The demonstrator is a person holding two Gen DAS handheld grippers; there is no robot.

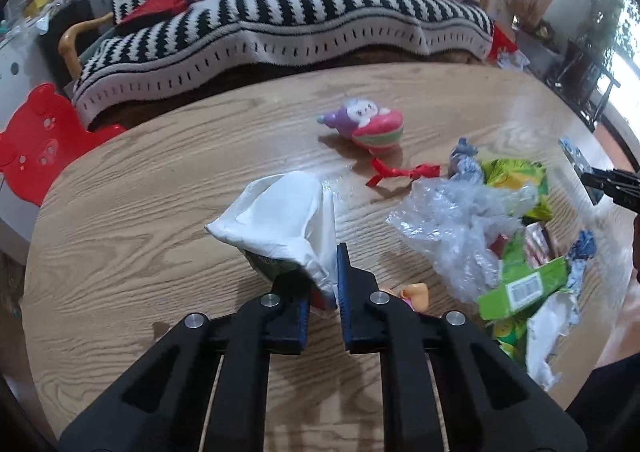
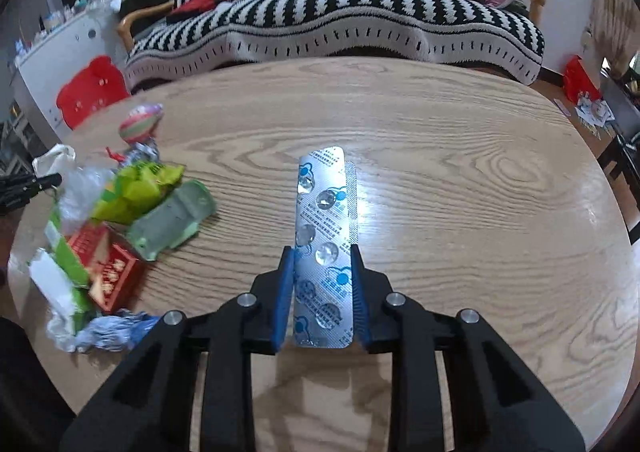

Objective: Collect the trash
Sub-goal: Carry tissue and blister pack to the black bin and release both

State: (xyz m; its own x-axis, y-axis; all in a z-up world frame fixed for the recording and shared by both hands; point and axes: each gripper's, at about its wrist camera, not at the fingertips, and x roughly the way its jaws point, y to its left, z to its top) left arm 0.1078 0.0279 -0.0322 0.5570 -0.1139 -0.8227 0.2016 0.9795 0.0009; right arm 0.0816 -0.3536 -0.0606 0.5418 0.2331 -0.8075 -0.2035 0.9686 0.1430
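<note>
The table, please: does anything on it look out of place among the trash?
Yes. The striped toy at the far side of the table is intact, not trash. It lies apart from the wrapper pile, with a red ribbon between them.

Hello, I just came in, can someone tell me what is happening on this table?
A person is clearing trash off a wooden table with two handheld grippers. The left gripper is shut on a white plastic bag. The right gripper is shut on a silver blister pack, held above the table. A trash pile of wrappers and boxes lies on the table between the two grippers.
</note>
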